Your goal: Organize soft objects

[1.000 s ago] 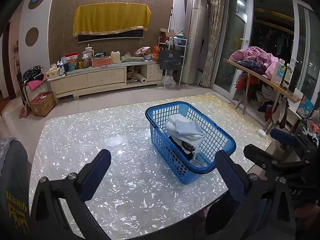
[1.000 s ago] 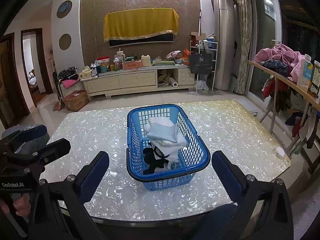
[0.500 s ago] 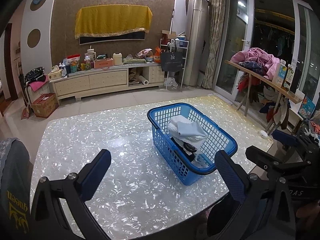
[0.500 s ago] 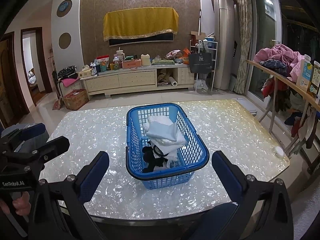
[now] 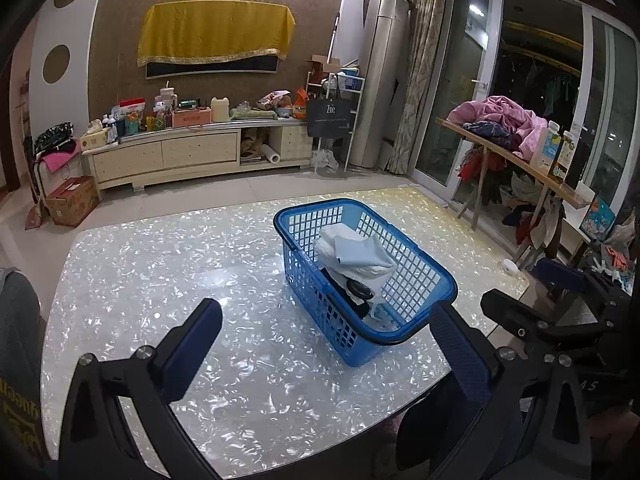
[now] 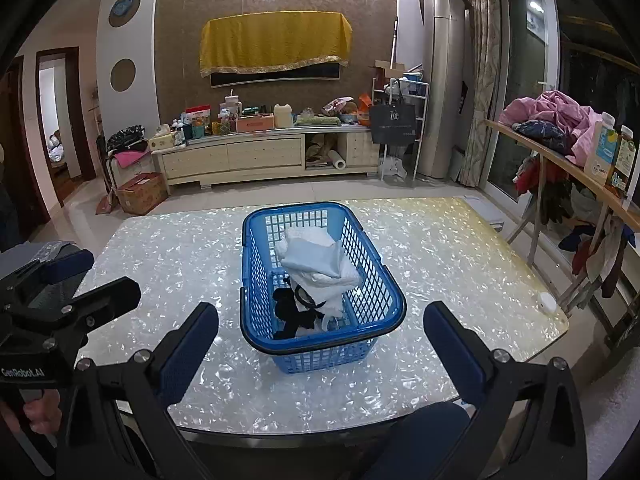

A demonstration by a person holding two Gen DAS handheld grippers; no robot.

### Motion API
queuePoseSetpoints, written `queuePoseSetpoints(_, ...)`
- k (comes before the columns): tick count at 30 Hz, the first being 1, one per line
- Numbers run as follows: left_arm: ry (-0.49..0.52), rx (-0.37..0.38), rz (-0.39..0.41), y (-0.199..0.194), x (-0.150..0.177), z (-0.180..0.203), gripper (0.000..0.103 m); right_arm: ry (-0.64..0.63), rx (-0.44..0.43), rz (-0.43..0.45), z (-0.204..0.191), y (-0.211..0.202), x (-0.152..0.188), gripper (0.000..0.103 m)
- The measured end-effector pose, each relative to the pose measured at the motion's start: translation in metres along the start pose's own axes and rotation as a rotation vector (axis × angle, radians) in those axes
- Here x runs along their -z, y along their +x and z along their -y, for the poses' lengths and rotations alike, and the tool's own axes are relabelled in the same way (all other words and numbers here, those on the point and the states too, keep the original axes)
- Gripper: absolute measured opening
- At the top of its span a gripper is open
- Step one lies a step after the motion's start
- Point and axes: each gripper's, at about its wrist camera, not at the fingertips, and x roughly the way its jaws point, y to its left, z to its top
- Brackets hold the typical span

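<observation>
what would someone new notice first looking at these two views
The blue basket stands in the middle of the shimmering pearl-patterned table, with pale folded cloths piled in it and a black item at its near end. Both grippers, left and right, hover at the table's near edge with jaws wide apart and empty. Behind, a yellow cloth drapes the wall screen.

Both wrist cams sit near table (image 5: 132,264) edge, facing 12 o'clock. Left cam offset left; both share the basket (image 6: 256,280).
</observation>
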Motion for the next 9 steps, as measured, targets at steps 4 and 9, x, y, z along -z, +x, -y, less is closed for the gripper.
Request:
queuePoseSetpoints(4, 0.000, 0.003, -0.003, 0.0020, 0.0003, 0.0011, 0.103, 0.001, 0.006, -0.007, 0.0005, 0.0012, 0.0009, 0.103)
queuePoseSetpoints(9, -0.004, 0.010, -0.010, 0.0034, 0.0008, 0.0014, 0.103, 0.001, 0.007, -0.008, -0.0002, 0.0009, 0.0012, 0.103)
